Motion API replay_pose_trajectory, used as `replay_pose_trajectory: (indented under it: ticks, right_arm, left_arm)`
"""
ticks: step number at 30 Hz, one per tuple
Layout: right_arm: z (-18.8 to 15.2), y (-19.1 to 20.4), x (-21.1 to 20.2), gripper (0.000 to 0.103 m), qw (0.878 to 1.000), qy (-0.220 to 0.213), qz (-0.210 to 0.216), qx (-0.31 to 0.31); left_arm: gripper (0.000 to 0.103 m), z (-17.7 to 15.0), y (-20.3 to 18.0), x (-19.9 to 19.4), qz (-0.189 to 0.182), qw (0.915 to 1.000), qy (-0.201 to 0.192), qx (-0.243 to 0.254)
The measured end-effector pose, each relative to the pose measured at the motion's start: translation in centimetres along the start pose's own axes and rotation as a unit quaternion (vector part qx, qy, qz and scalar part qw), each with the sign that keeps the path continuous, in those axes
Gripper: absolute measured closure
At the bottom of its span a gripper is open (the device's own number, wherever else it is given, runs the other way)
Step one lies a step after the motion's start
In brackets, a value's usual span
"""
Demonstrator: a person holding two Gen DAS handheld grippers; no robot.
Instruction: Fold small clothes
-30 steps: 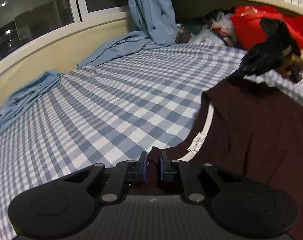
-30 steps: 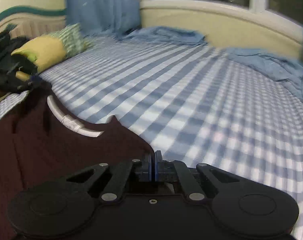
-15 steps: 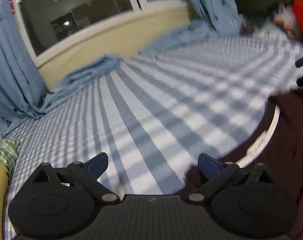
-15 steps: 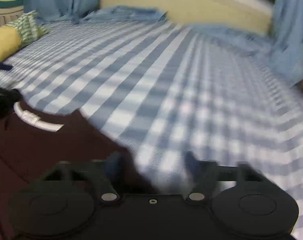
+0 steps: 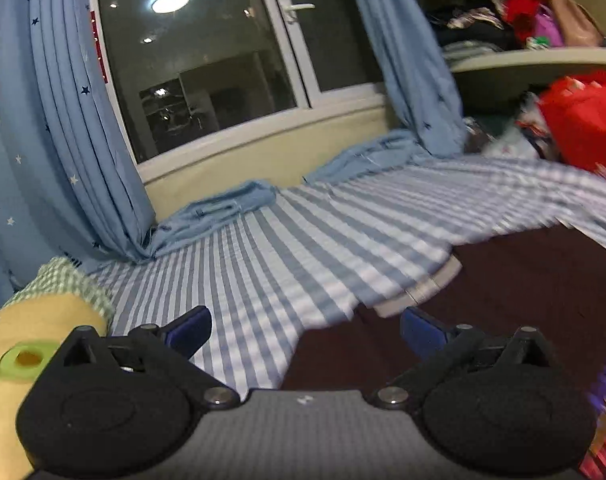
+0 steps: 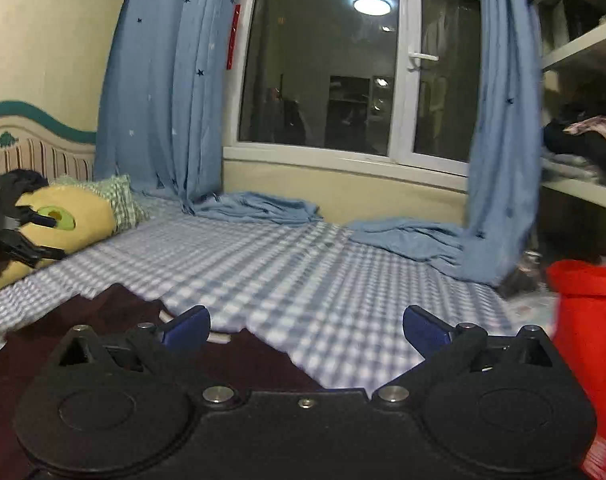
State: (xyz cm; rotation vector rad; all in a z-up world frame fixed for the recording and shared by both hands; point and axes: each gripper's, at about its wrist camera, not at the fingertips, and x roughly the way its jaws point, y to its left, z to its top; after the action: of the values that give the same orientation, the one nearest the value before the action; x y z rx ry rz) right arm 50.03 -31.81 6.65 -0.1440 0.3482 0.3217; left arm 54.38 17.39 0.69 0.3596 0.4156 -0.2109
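step: fold edge released, regrasp next – maroon shirt (image 5: 523,280) flat on checked bed (image 5: 303,240) | left gripper (image 5: 305,330) & right gripper (image 6: 306,328) jaws just opened wide, nothing between | next: pick side edge

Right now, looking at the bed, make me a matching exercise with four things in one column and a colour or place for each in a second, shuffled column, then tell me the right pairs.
Things:
1. garment
2. bed sheet
3. avocado pillow
4. curtain

Descriptions:
A. blue with small stars, hanging beside the window
B. dark maroon, spread on the bed with a white neckband
C. yellow, at the head of the bed
D. blue and white checks

Pairs: 1-B, 2-D, 3-C, 4-A
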Motion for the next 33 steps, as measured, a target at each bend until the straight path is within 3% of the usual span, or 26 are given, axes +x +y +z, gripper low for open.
replay_pose_trajectory:
  ticks: [5,8,10,12,15,18,21,24,26,29,31,33]
  right_arm:
    - [-4.2,2.6,-5.5,0.001,0.996,0.081,-0.028,0.032]
    - [-9.8,4.2,-5.7,0.015,0.988,0.133,-0.026,0.071]
    - [-13.5,5.4,-3.9,0.044,0.981,0.179,-0.023,0.075]
    - [-17.2,6.4,-1.4,0.064,0.969,0.229,-0.02,0.086]
    - [-20.3,6.4,0.9,0.064,0.959,0.244,-0.006,0.143]
    - [-21.2,6.1,0.2,0.097,0.952,0.241,0.009,0.187]
    - [-21.8,5.6,-1.3,0.092,0.954,0.24,-0.011,0.177]
    - [-21.8,5.2,-2.2,0.071,0.956,0.226,-0.014,0.188]
    - [-20.8,6.1,-4.3,0.072,0.963,0.21,-0.018,0.165]
    - [-20.6,7.9,-7.5,0.073,0.969,0.201,0.011,0.14]
    - [-22.0,9.7,-8.8,0.075,0.968,0.222,0.033,0.114]
    - [-23.6,10.7,-9.5,0.07,0.965,0.254,0.006,0.061]
  left_arm:
    - [0.0,-5.9,-3.2,-8.1,0.005,0.9976,0.05,-0.048]
    - [0.001,-10.4,-5.1,-11.9,0.022,0.9935,0.085,-0.072]
    - [0.001,-12.8,-6.3,-13.8,0.042,0.9899,0.099,-0.093]
    - [0.001,-14.8,-7.1,-16.0,0.061,0.9849,0.104,-0.124]
    - [0.001,-16.6,-7.2,-19.0,0.082,0.9806,0.105,-0.143]
    - [0.001,-17.7,-7.3,-21.6,0.107,0.9786,0.105,-0.141]
    - [0.001,-18.6,-6.9,-22.8,0.117,0.9743,0.109,-0.158]
    - [0.001,-18.4,-6.5,-23.3,0.123,0.9713,0.104,-0.175]
    - [0.001,-17.8,-6.9,-23.7,0.124,0.9736,0.089,-0.17]
    - [0.001,-17.2,-8.4,-23.3,0.107,0.9795,0.08,-0.15]
    - [0.001,-17.4,-9.5,-22.4,0.094,0.9824,0.094,-0.131]
    - [0.001,-17.9,-10.7,-21.5,0.101,0.9826,0.114,-0.106]
